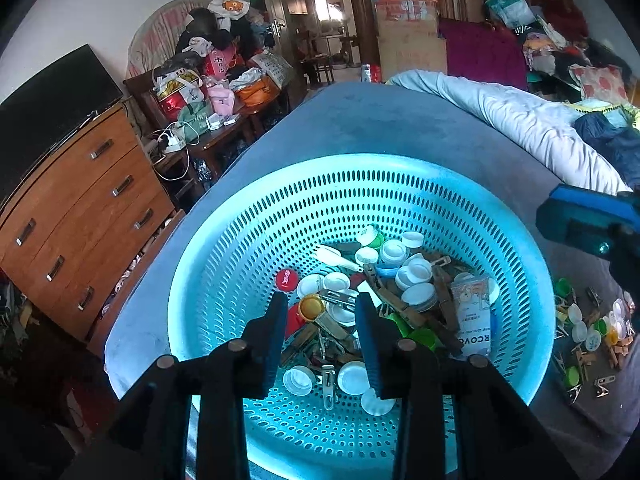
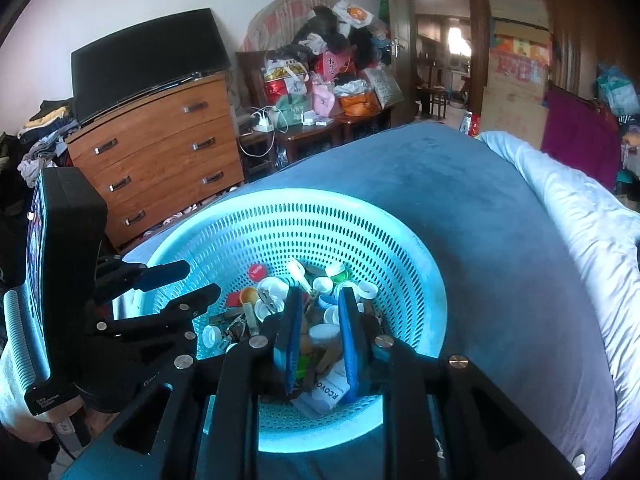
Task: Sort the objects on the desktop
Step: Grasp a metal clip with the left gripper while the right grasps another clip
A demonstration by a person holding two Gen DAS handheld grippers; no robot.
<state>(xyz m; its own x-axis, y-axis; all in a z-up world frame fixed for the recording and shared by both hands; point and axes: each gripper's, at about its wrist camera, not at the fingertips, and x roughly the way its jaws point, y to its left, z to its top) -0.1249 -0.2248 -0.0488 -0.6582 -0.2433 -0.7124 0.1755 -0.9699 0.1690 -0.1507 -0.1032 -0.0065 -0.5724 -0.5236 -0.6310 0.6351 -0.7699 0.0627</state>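
Note:
A turquoise perforated basket [image 1: 248,240] sits on the blue bed cover [image 1: 380,124]. It holds several white bottle caps [image 1: 420,294], a red cap [image 1: 287,279], an orange cap [image 1: 312,306], wooden clothespins [image 1: 394,298], metal clips [image 1: 329,386] and a white packet [image 1: 474,320]. My left gripper [image 1: 322,312] is open and empty above the basket's contents. My right gripper [image 2: 320,312] is open and empty over the basket [image 2: 400,240], above the caps and the packet [image 2: 326,394]. The left gripper also shows in the right wrist view [image 2: 176,284].
Loose caps, clothespins and clips [image 1: 588,332] lie on the cover right of the basket. A white quilt [image 1: 520,120] lies along the right. A wooden dresser [image 1: 80,216] with a TV [image 1: 52,104] stands left of the bed. A cluttered table [image 1: 208,120] is behind.

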